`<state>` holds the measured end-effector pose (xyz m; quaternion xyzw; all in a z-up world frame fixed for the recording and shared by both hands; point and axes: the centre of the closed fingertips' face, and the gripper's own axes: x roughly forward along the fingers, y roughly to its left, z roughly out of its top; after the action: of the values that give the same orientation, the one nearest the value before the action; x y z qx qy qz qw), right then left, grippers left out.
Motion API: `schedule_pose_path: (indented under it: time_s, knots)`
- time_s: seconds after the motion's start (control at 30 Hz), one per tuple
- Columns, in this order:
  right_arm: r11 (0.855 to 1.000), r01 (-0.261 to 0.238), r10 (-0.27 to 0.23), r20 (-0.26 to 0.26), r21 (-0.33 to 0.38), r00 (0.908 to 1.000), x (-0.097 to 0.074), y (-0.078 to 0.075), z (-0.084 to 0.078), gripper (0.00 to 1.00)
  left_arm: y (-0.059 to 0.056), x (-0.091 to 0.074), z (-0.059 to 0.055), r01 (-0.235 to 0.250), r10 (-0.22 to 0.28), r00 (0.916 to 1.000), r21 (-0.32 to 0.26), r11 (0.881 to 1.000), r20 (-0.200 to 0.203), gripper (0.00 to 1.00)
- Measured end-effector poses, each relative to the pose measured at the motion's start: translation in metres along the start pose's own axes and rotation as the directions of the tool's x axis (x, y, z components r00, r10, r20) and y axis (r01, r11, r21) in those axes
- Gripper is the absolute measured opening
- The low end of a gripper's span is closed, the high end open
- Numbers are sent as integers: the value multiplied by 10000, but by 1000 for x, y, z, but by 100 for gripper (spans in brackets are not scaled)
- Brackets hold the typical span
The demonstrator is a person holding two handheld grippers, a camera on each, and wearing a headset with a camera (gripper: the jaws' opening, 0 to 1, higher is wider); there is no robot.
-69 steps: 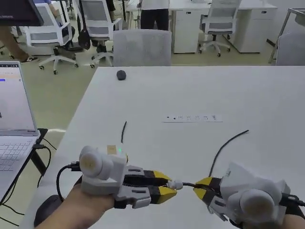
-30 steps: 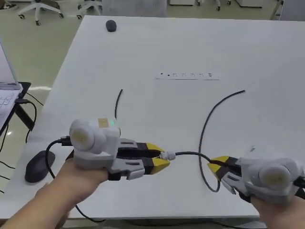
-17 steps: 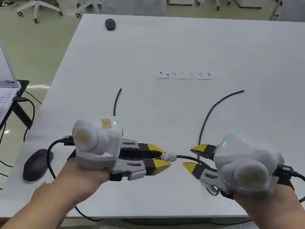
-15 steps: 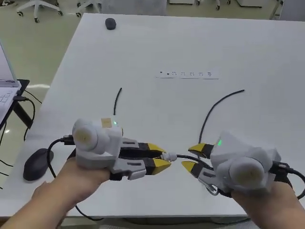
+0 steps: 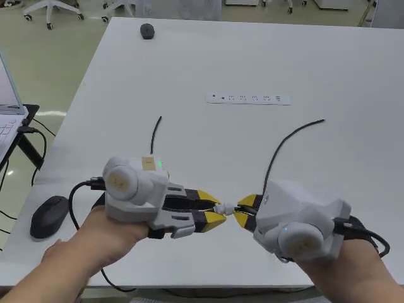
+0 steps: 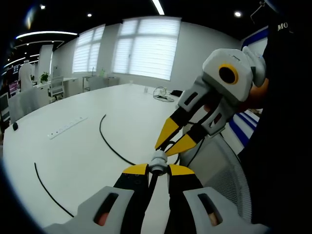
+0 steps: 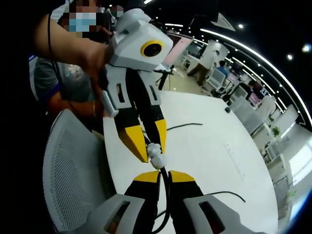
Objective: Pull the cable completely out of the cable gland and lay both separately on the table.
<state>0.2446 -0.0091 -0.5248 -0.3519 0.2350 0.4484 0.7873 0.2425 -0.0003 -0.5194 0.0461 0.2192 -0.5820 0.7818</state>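
Observation:
A small white cable gland (image 5: 225, 209) hangs above the white table (image 5: 189, 69), with my left gripper (image 5: 218, 211) shut on it. In the left gripper view the cable gland (image 6: 157, 160) sits between my yellow tips (image 6: 157, 169). A black cable (image 5: 278, 154) runs out of the gland to the right, and its far end lies on the table. My right gripper (image 5: 243, 211) is shut on the cable right beside the gland. In the right gripper view the cable (image 7: 165, 184) passes between my jaws (image 7: 165, 176), with the gland (image 7: 153, 151) just ahead.
A white power strip (image 5: 248, 98) lies mid-table. A short loose black wire (image 5: 154, 134) lies left of centre. A dark round object (image 5: 147, 30) sits at the far edge. A black mouse (image 5: 48, 216) and a laptop corner (image 5: 5, 120) are off the table's left side.
My right gripper, open and further right half a second ago, has moved left up to the gland and shut on the cable. The left gripper has kept its hold.

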Motion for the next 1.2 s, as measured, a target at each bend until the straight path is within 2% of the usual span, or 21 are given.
schedule_pose_path:
  time_s: [0.13, 0.2, 0.37, 0.47, 0.73, 1.03, 1.1, 1.2]
  knots:
    - [10000, -18, 18, -15, 16, 10000, 2, 0, -3, 0, 1, 1, 0, -22, 24, 9999, 122, 9999, -122, 15]
    - [9993, 0, 1, -16, 366, 10000, 3, -2, -5, 0, 1, 2, 0, -36, 39, 9999, 161, 9999, -152, 15]
    - [9984, 49, -51, 38, 569, 10000, 2, -7, -9, 0, 4, 4, 0, -68, 72, 9998, 212, 9998, -199, 15]
    - [9952, 94, -103, 91, 972, 9999, 1, -12, -13, 0, 6, 3, 2, -88, 90, 9998, 172, 9998, -150, 15]
    - [9890, 383, -381, -39, 1426, 9993, 3, -22, -26, 0, 11, 4, 4, -139, 142, 9998, 167, 9998, -158, 15]
    - [9535, 741, -661, -372, 2922, 9971, 6, -37, -57, 0, 15, 5, 3, -192, 193, 9996, 61, 9998, -215, 15]
    - [9365, 825, -726, -419, 3409, 9965, 7, -39, -64, 0, 15, 6, 3, -190, 191, 9995, 49, 9998, -243, 15]
    - [9032, 924, -784, -505, 4192, 9956, 9, -44, -75, 0, 16, 6, 2, -205, 205, 9995, 19, 9998, -253, 15]
